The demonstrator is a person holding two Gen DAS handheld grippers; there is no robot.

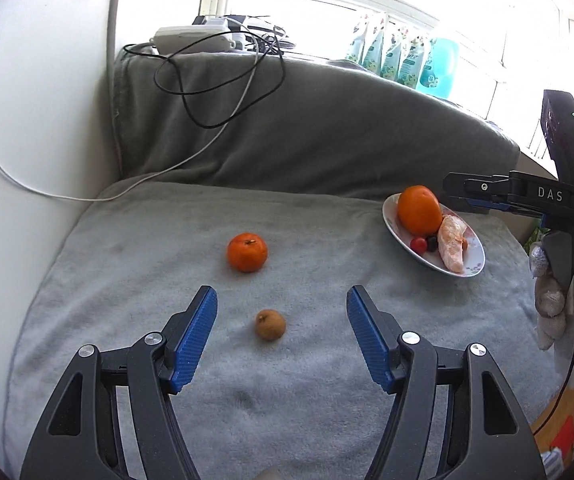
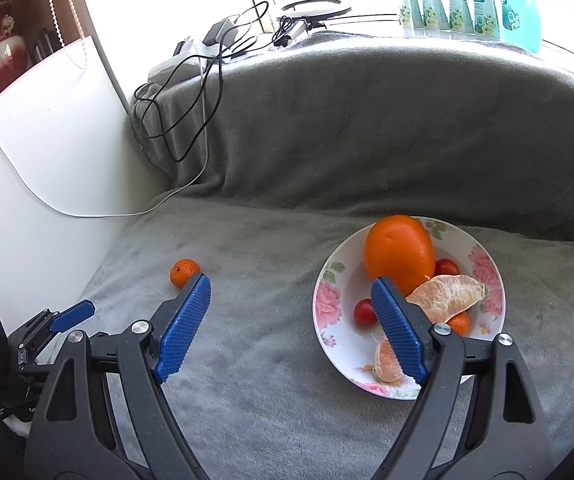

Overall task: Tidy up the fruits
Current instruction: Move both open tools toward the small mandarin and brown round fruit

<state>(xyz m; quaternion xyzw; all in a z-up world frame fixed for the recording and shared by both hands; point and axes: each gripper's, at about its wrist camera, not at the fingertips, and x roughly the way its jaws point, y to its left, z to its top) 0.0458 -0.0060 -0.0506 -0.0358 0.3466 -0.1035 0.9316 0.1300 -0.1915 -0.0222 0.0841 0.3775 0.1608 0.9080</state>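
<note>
On the grey blanket lie a small tangerine (image 1: 247, 257) and, nearer me, a little brown fruit (image 1: 270, 324). My left gripper (image 1: 281, 295) hangs open above the brown fruit, which shows between its blue fingers without touching them. A flowered white plate (image 2: 329, 304) holds a big orange (image 2: 399, 254), peeled citrus pieces (image 2: 447, 292), and small red tomatoes (image 2: 364, 312). My right gripper (image 2: 291, 284) is open and empty, its right finger over the plate's near side. The tangerine (image 2: 184, 272) lies just beyond its left fingertip. The plate (image 1: 391, 210) sits at the right in the left wrist view.
A grey sofa backrest (image 1: 327, 120) rises behind the seat, with black and white cables (image 1: 223, 92) draped over it. A white panel (image 1: 27, 120) bounds the left side. Refill pouches and a teal bottle (image 2: 467, 4) line the windowsill. The right gripper's body (image 1: 543, 196) hovers beside the plate.
</note>
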